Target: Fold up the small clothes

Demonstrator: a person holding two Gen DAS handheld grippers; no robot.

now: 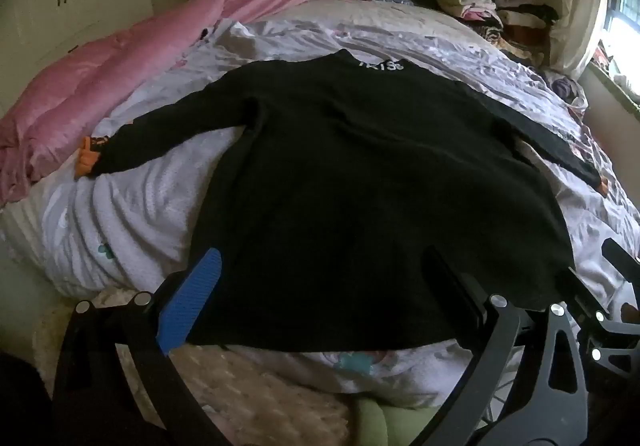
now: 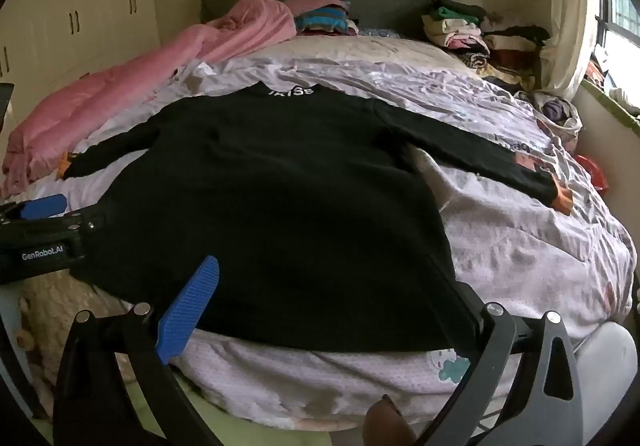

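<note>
While the black long-sleeved top (image 1: pixel 360 186) lies flat on the bed (image 1: pixel 132 214), collar away from us, we hold both grippers' fingers (image 1: pixel 192 294) spread wide and empty at its near hem, the left gripper (image 1: pixel 316 298) by the left corner, the right gripper (image 2: pixel 320 302) by the right.

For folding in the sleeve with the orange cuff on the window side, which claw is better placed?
Probably the right claw: it is open over the black top's hem nearer that sleeve. The left claw, also open, sits toward the other sleeve's side.

Both wrist views near bed (image 1: pixel 120 230) foot, angled down, sharing black top (image 1: pixel 360 186).
</note>
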